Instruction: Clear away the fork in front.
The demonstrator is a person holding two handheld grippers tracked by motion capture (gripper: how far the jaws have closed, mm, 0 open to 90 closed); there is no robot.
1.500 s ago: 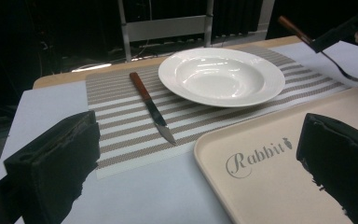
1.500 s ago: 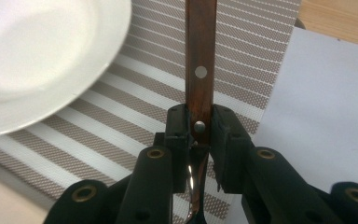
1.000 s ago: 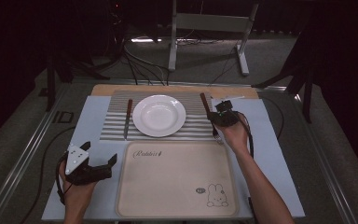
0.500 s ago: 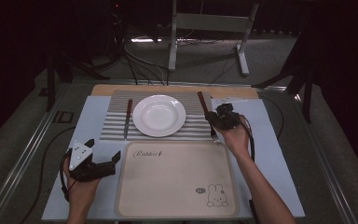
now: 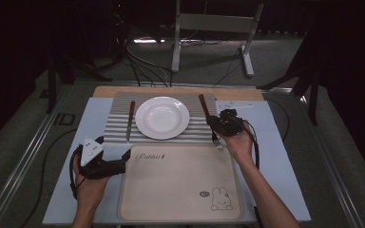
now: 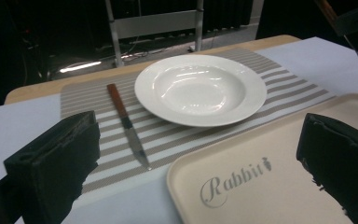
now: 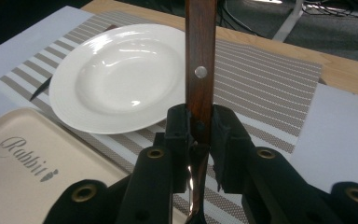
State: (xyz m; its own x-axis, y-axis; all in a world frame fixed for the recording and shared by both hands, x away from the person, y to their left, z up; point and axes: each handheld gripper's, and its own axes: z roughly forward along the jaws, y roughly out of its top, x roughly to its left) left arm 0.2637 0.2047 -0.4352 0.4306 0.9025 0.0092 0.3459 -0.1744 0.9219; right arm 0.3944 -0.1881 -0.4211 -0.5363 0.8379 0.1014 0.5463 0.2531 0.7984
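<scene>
Fork (image 7: 200,70) w/ wooden handle is pinched in my right gripper (image 7: 199,135); fingers (image 7: 179,135) pressed on the handle's lower end, metal neck running down between them. In high view the right gripper (image 5: 224,122) sits at the right edge of the striped placemat (image 5: 119,126), fork (image 5: 208,118) slanting: handle up toward the far edge of the mat, tines (image 5: 216,142) near the tray's top right corner. Can't tell if the tines touch the mat.

White deep plate (image 5: 162,117) sits mid-mat, just left of the fork, apart from it. Knife (image 5: 130,121) w/ wooden handle lies flat on the mat, left of the plate, blade pointing my way.

My left gripper (image 5: 126,156) is at the tray's left edge, fingers (image 6: 56,163) spread wide, nothing between them; from its own view they frame the knife (image 6: 128,126), plate (image 6: 200,88) and the "Rabbit" corner of the beige tray (image 6: 261,186). Tray (image 5: 180,185) lies on the pale blue sheet (image 5: 285,156) covering the worktop, near side of the mat.
</scene>
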